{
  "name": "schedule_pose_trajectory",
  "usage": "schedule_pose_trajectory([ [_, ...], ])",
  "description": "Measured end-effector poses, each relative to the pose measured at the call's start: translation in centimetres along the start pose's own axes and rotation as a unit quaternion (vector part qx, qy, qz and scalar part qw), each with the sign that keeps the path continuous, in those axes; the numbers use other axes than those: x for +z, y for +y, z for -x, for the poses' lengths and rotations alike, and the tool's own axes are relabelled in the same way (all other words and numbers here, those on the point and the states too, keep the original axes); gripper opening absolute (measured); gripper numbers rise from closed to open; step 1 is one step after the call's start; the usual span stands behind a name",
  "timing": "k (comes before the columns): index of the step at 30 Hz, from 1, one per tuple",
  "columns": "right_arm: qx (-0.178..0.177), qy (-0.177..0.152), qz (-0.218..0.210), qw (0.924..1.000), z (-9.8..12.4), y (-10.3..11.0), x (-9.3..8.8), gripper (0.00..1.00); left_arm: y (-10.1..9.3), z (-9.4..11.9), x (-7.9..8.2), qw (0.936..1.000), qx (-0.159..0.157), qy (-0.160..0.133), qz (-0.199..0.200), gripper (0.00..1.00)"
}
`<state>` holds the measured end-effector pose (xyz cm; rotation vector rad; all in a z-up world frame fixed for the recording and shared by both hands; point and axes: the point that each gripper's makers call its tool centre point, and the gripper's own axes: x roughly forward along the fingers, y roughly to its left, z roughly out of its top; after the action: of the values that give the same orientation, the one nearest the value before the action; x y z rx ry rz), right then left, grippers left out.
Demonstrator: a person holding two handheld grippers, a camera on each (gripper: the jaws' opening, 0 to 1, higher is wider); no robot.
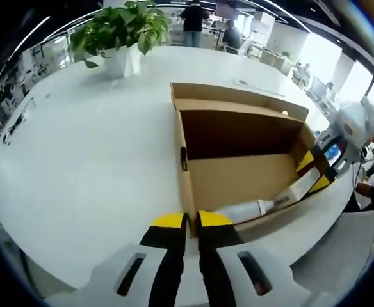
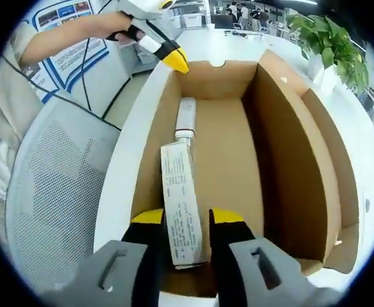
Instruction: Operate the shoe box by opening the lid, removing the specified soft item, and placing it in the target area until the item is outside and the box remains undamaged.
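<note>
An open brown cardboard shoe box (image 1: 238,131) lies on the white table, its lid (image 1: 238,96) folded back. Inside along one side wall lies a white soft tube (image 2: 182,192) with a printed label, seen also in the left gripper view as the tube (image 1: 248,210). My right gripper (image 2: 187,220) is shut on the tube's flat end at the box's near wall; it appears as the right gripper (image 1: 316,171) across the box. My left gripper (image 1: 191,220) is shut on the top edge of the box wall, seen as the left gripper (image 2: 174,59) at the far end.
A potted plant (image 1: 120,32) stands on the round white table (image 1: 91,160) beyond the box; the plant (image 2: 331,38) lies to the box's right. A mesh chair (image 2: 52,192) is close to the table edge. People stand in the background (image 1: 193,19).
</note>
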<state>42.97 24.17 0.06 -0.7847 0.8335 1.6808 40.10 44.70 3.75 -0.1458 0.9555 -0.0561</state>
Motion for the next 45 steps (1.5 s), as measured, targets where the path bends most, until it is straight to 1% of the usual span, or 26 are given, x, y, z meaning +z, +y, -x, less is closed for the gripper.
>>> schedule_pose_trajectory([
  [3, 0.000, 0.004, 0.005, 1.0000, -0.1, 0.1, -0.1, 0.19, 0.0, 0.0, 0.0, 1.0000, 0.001, -0.001, 0.003, 0.03],
  [8, -0.010, 0.002, 0.005, 0.9999, 0.1, -0.1, 0.1, 0.17, 0.0, 0.0, 0.0, 0.9999, 0.002, -0.002, 0.010, 0.03],
  [14, -0.018, -0.007, 0.009, 0.9998, 0.9, -0.2, 0.9, 0.17, 0.0, 0.0, 0.0, 0.9999, 0.003, -0.001, 0.014, 0.03],
  [20, -0.028, -0.018, 0.019, 0.9993, 2.4, -0.3, 1.7, 0.16, 0.0, 0.0, -0.1, 0.9997, 0.004, -0.001, 0.026, 0.03],
  [30, -0.046, -0.045, 0.021, 0.9977, 5.1, -0.8, 3.5, 0.16, 0.0, 0.0, -0.1, 0.9996, 0.005, 0.001, 0.027, 0.03],
  [35, -0.052, -0.056, 0.031, 0.9966, 6.9, -0.9, 4.2, 0.15, 0.1, 0.0, -0.1, 0.9996, 0.004, 0.002, 0.029, 0.03],
  [40, -0.060, -0.066, 0.038, 0.9953, 8.6, -0.9, 4.8, 0.15, 0.0, 0.0, -0.1, 0.9996, 0.005, 0.003, 0.028, 0.03],
  [43, -0.065, -0.064, 0.045, 0.9948, 9.5, -1.0, 4.7, 0.15, 0.0, 0.0, -0.1, 0.9996, 0.006, 0.003, 0.028, 0.03],
  [45, -0.067, -0.066, 0.041, 0.9947, 10.3, -1.1, 4.6, 0.15, 0.0, 0.0, -0.1, 0.9996, 0.006, 0.004, 0.028, 0.03],
])
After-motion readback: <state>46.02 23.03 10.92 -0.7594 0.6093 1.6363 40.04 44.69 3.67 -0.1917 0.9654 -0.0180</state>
